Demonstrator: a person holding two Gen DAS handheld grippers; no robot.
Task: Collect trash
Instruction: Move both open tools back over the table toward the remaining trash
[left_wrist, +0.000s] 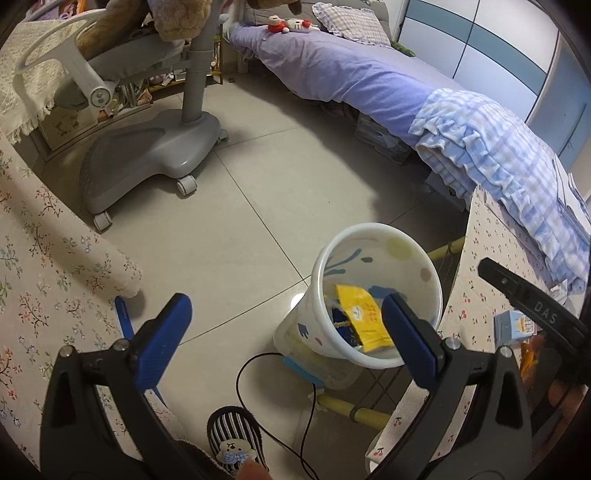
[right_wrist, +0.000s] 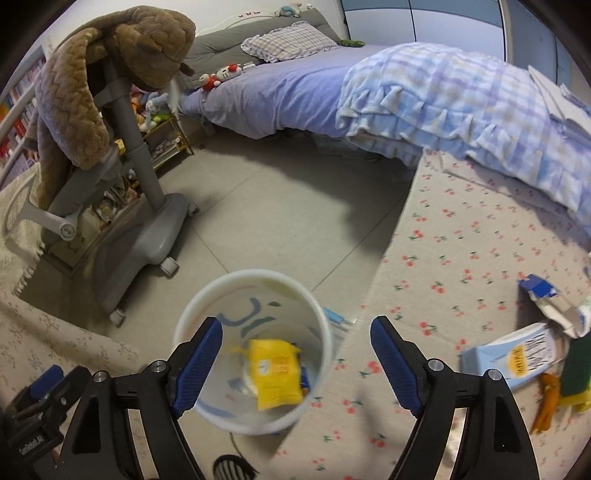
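Observation:
A white trash bin (left_wrist: 376, 295) with coloured marks stands on the floor beside the cherry-print table; it also shows in the right wrist view (right_wrist: 255, 369). A yellow wrapper (left_wrist: 364, 317) lies inside it (right_wrist: 275, 376). My left gripper (left_wrist: 288, 332) is open and empty, above the floor just left of the bin. My right gripper (right_wrist: 297, 363) is open and empty over the bin's right rim. On the table lie a pale blue carton (right_wrist: 517, 354), a torn blue-and-white packet (right_wrist: 550, 302), an orange scrap (right_wrist: 546, 402) and a green-yellow sponge (right_wrist: 576, 373).
The cherry-print table (right_wrist: 461, 240) is at the right, a floral-cloth table (left_wrist: 44, 258) at the left. A grey wheeled chair base (left_wrist: 147, 155) stands on the tiled floor. A bed with purple sheet (left_wrist: 351, 74) lies behind. A black cable (left_wrist: 306, 406) and a striped slipper (left_wrist: 236, 439) are below.

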